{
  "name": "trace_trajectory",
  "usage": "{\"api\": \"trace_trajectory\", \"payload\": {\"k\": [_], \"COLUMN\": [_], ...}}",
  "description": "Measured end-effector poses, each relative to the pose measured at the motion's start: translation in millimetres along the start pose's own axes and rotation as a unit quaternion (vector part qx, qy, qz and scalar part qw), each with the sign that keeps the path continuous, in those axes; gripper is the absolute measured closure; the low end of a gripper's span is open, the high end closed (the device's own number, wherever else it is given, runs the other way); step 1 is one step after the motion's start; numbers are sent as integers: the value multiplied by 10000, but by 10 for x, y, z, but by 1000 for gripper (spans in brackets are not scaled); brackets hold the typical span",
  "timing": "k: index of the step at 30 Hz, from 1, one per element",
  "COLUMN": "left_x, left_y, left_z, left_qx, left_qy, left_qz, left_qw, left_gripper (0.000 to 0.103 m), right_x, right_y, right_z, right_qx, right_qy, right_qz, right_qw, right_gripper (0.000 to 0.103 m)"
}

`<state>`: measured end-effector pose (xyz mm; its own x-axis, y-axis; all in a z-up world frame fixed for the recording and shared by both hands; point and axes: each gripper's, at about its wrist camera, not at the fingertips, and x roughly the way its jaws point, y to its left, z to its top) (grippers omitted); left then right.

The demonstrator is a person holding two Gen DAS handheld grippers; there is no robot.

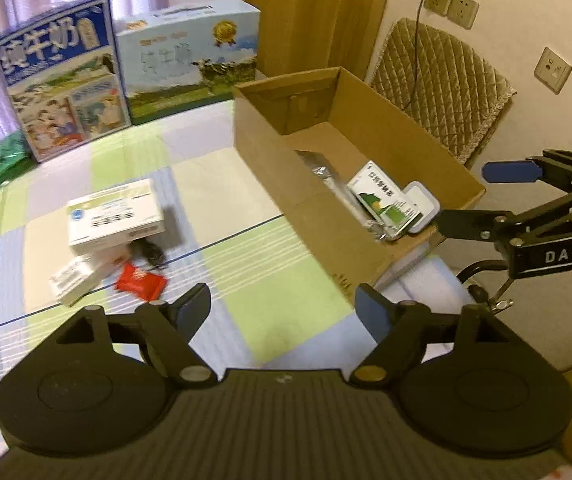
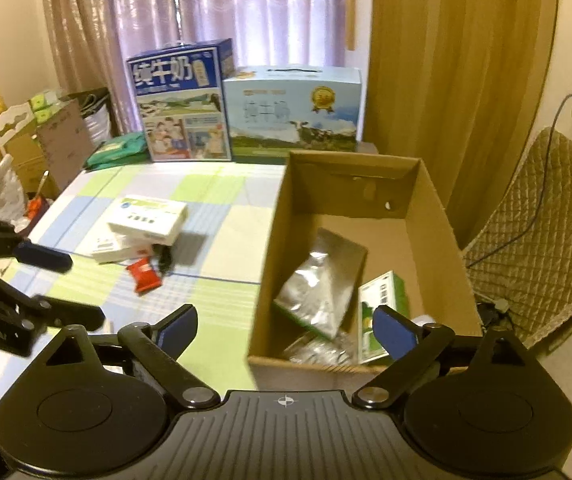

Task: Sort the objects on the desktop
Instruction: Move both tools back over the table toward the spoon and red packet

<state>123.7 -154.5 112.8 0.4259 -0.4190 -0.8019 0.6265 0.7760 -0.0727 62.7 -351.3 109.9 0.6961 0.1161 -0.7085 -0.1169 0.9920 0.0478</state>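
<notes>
Both grippers, left (image 1: 282, 306) and right (image 2: 286, 326), hang spread and empty beside the cardboard box (image 2: 270, 240), probably ready to collect the medicine cartons (image 1: 116, 218) left of it.

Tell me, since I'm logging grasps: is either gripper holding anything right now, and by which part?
Nothing is held. The left gripper and the right gripper are both open with nothing between their blue fingers.
</notes>
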Motion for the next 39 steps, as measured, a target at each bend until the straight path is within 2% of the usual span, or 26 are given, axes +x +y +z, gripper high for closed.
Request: {"api": "trace_trajectory", "payload": {"k": [10, 18, 25, 30, 39], "left_x": [-525, -767, -796, -685, -450], "left_y": [659, 1060, 1206, 1191, 1146], "left_z": [-543, -904, -1120, -1229, -1377], "left_qx": [-359, -598, -678, -527, -644], "left_qy": [-62, -47, -39, 75, 186], "left_qz": [616, 922, 939, 901, 697], "left_qw": [9974, 9939, 9933, 9945, 9953], "left_gripper": [24, 23, 23, 23, 23], "right_x": [-172, -126, -60, 0, 184], "right_y": [454, 793, 1004, 1137, 1234], "right_z": [-117, -136, -212, -306, -504], "right_qx": [-150, -293, -395, -507, -495], "right_qy": [-128, -114, -36, 68, 317], "right_qz": [256, 528, 678, 714, 743], "right_qw": [9995, 9981, 9969, 9961, 9955], "right_gripper": [9, 7, 6, 6, 6]}}
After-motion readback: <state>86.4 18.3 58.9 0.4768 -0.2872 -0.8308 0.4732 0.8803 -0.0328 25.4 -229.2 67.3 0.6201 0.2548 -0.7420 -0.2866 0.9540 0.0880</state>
